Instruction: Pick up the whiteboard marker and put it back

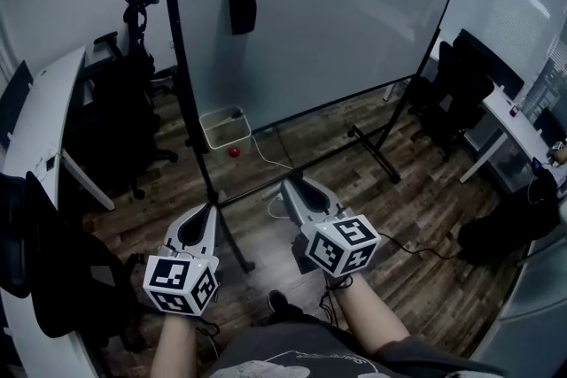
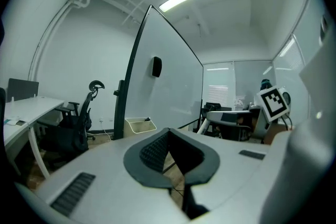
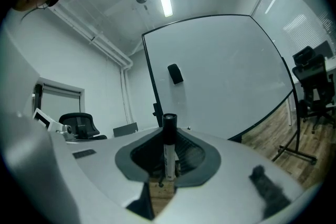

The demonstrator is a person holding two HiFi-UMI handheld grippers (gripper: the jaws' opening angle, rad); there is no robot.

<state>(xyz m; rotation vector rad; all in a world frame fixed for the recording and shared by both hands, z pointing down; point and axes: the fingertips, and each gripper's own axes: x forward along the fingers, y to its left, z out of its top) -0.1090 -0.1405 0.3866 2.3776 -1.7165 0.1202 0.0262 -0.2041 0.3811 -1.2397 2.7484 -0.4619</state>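
Wood floor (image 1: 425, 181), standing whiteboard (image 1: 337, 13), clamped marker (image 3: 169, 144)

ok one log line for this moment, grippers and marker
right gripper: shut on whiteboard marker, upright | left gripper: shut, empty | whiteboard: ahead of both grippers

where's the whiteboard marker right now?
The white-barrelled, black-capped whiteboard marker stands upright, clamped between the jaws of the right gripper, centre of the right gripper view, with the large black-framed whiteboard ahead of it.

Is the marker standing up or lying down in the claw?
Standing up. The marker sits upright between the right claw's pads, black cap on top.
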